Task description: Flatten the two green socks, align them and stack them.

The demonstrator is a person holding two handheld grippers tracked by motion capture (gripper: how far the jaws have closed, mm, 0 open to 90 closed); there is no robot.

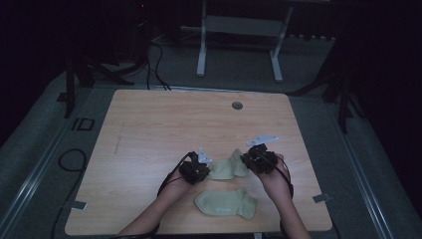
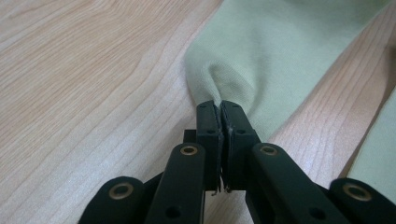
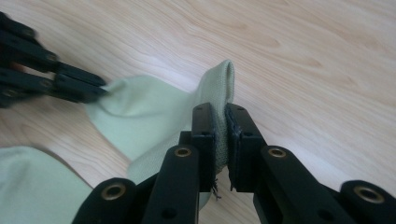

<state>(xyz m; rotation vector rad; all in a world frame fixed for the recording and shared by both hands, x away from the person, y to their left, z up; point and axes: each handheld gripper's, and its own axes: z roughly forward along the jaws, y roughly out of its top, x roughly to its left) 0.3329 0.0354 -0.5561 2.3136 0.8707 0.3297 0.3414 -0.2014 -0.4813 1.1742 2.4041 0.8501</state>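
Pale-green sock (image 1: 228, 168) lies mid-worktop (image 1: 149, 129), left claw (image 2: 219, 109) pinched tight on its toe, right claw (image 3: 220, 126) clamped on its cuff; best lift both ends level, keep it taut, then lay it squarely over second sock (image 1: 226, 204) nearer the person.

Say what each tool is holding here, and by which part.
Both hold the far sock. The left tool pinches its rounded toe end; the right tool pinches the ribbed cuff. The near sock lies free.

Both grippers (image 1: 195, 170) (image 1: 259, 160) — jaws clamped
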